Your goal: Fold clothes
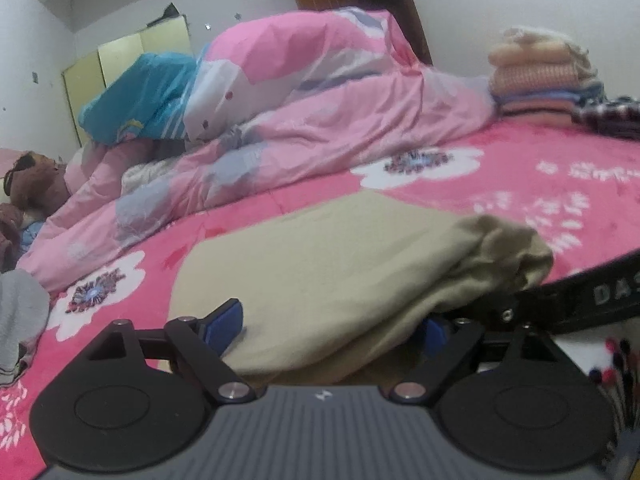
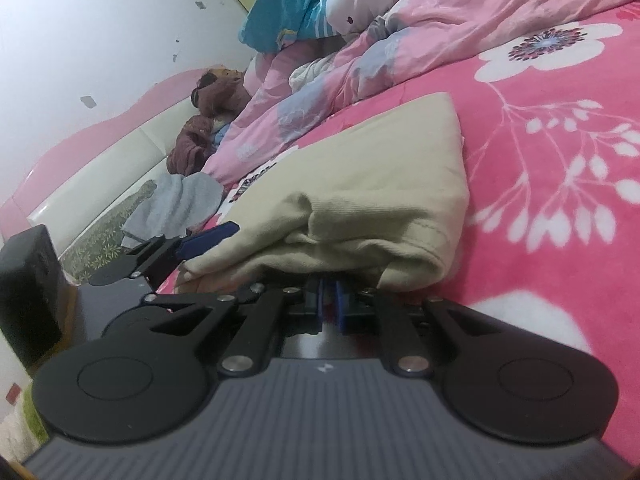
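A beige garment (image 1: 340, 264) lies folded on the pink flowered bed (image 1: 520, 176), filling the lower middle of the left wrist view. Its near edge drapes over the space between the fingers of the left gripper (image 1: 324, 330). Those fingers stand wide apart: the left blue pad (image 1: 224, 324) shows clear beside the cloth at lower left, the right one is half hidden under the hanging fold. The pads do not visibly press the cloth.

In the right wrist view the garment (image 2: 380, 184) sits in the centre of the frame, its bunched near edge hanging just above the right gripper (image 2: 329, 300). Its blue fingers (image 2: 318, 304) are closed almost together, with only a thin gap between them. Whether cloth is pinched there cannot be told, because the fold covers the tips. The left gripper (image 2: 208, 236) appears at left of this frame, one blue finger reaching along the garment's near left edge.

A pink quilt (image 1: 320, 92) is heaped across the upper middle of the left view, with a blue pillow (image 1: 140, 92) at upper left. A stack of folded clothes (image 1: 544, 72) stands at upper right. A grey cloth (image 1: 20, 312) lies at the left edge, and a brown plush toy (image 2: 216, 92) lies near the headboard (image 2: 100, 160).
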The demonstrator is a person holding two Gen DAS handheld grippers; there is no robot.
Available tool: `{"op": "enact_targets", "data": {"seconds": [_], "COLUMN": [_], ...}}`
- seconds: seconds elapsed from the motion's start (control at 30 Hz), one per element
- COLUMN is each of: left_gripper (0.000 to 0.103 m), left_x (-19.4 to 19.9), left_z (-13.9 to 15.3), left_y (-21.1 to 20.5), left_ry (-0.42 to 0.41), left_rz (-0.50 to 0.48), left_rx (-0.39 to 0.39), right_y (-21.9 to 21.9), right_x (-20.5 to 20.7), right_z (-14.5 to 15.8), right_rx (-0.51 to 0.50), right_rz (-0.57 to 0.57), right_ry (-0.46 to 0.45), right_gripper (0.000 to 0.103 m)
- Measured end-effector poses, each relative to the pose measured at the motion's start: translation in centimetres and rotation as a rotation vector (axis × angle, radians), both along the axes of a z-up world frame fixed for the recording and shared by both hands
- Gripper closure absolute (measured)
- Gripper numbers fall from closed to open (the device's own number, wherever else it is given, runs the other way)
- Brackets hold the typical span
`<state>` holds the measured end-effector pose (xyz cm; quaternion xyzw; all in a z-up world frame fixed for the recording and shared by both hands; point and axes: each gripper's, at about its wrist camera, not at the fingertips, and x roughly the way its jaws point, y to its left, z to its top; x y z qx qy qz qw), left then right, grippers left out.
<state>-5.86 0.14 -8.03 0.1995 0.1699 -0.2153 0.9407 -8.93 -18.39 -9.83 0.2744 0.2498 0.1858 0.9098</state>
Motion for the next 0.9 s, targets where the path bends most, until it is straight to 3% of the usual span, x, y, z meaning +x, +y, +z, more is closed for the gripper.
{"op": "enact_targets", "data": {"seconds": [0.13, 0.3, 0.5, 0.67, 0.9], "left_gripper": [0.02, 0.023, 0.02, 0.018, 0.018], "left_x": [-0.1, -0.1, -1.3, -0.8, -1.5], "left_z": [0.3, 0.2, -0.6, -1.1, -0.6], "left_y": [0.1, 0.5, 0.5, -0.1, 0.8], "left_ry": [-0.019, 0.016, 0.002, -0.015, -0.008], "left_rz": [-0.011, -0.041, -0.074, -0.038, -0.059], "left_rx": [-0.006, -0.033, 0.007, 0.048, 0.029], "right_y": [-0.5, -0.8, -1.2, -1.7, -3.1], "right_x": [0.8, 1.3, 1.5, -0.3, -2.6], "right_z": [-0.5, -0.7, -1.4, -0.5, 0.0], "right_rx": [0.045, 0.099, 0.208, 0.156, 0.075], "right_rz": [0.009, 0.001, -0.046, -0.091, -0.171], "right_ry": [0.036, 0.06, 0.091, 0.072, 0.009], "right_gripper": [0.099, 0.099, 0.099, 0.099, 0.099]}}
